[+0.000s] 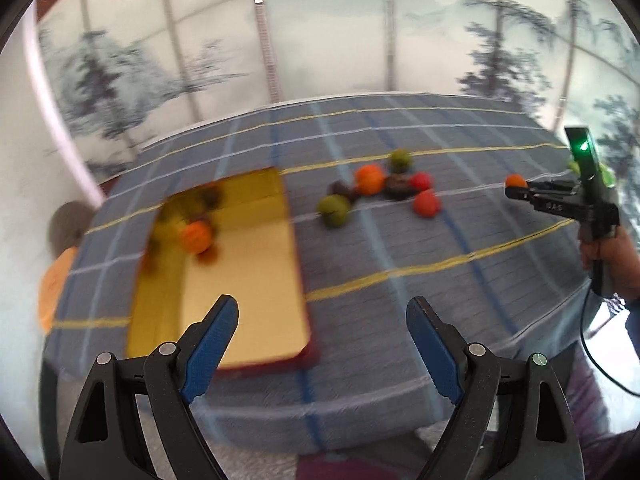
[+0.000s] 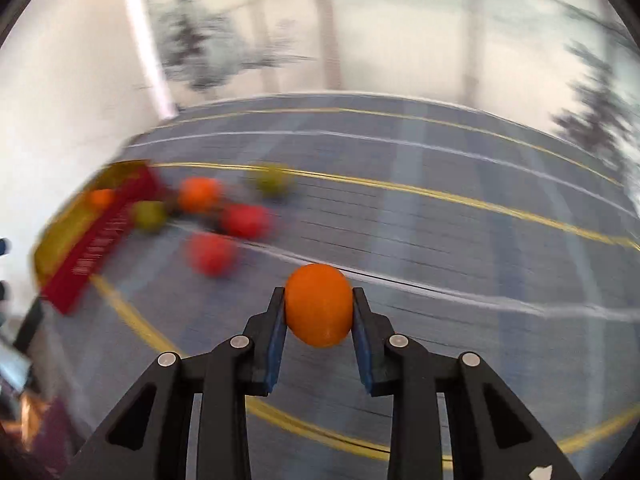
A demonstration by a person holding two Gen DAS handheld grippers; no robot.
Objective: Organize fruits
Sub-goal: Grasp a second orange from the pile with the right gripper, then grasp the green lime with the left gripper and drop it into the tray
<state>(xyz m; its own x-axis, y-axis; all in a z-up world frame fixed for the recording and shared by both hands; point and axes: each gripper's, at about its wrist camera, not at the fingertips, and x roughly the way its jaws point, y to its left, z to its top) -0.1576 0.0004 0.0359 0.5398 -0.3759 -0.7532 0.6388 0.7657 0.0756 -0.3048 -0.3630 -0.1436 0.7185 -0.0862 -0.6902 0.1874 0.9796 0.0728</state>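
Note:
My right gripper (image 2: 319,307) is shut on a small orange fruit (image 2: 319,305), held above the blue checked tablecloth (image 2: 440,240). The left wrist view shows that same gripper (image 1: 516,190) at the far right with the orange fruit (image 1: 515,180) at its tips. My left gripper (image 1: 322,316) hangs open and empty over the near end of a yellow box with red sides (image 1: 256,280). An orange fruit (image 1: 196,236) and some dark fruits lie at the box's far end. Several loose fruits sit mid-table: an orange one (image 1: 370,179), a green one (image 1: 334,210), red ones (image 1: 426,204).
The table's near edge (image 1: 320,412) falls away just below my left gripper. A panelled wall with painted trees (image 1: 320,40) stands behind the table. A hand (image 1: 612,256) holds the right gripper's handle at the right edge. The box (image 2: 92,240) lies left in the right wrist view.

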